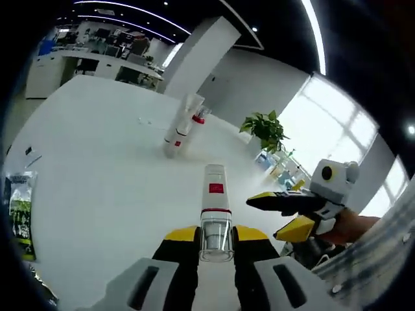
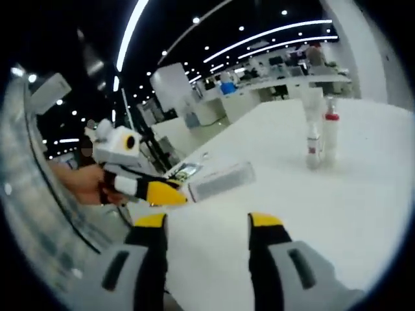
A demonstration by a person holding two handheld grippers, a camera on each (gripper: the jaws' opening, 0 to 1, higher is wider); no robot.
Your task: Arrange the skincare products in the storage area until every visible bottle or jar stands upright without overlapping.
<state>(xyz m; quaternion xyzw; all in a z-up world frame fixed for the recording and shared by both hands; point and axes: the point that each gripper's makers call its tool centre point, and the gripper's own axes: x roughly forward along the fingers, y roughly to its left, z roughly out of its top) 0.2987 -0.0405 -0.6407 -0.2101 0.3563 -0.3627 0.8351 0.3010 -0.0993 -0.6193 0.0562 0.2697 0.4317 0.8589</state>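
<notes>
Left tongs (image 1: pixel 216 241): clamping a white bottle between the yellow-tipped jaws, in the left gripper view; the same tongs (image 2: pixel 170 193) are appearing at the left of the right gripper view, a person's hand (image 2: pixel 87 183) gripping the handle.
Held bottle (image 1: pixel 214 214): white body with a red label and a clear cap, the cap end sitting between the jaws, the body lying along the jaw line and pointing away from the camera. In the right gripper view the bottle (image 2: pixel 220 181) is lying roughly level, lifted clear of the bench.
Right tongs (image 2: pixel 207 223): jaws standing apart, nothing between them; hovering over the bench. In the left gripper view the right tongs (image 1: pixel 275 217) are entering from the right, jaws apart, just beside the held bottle.
Standing bottles (image 1: pixel 183 127): two items grouped close together further out on the bench, well apart from both tongs. In the right gripper view the tall pale tube (image 2: pixel 314 133) and the red-capped bottle (image 2: pixel 331 135) are standing upright, side by side; whether they are touching cannot be told.
Bench (image 1: pixel 97 168): white surface.
Green packet (image 1: pixel 19 214): lying flat at the left edge of the bench.
Potted plant (image 1: pixel 266 129): standing beyond the bench's far edge.
</notes>
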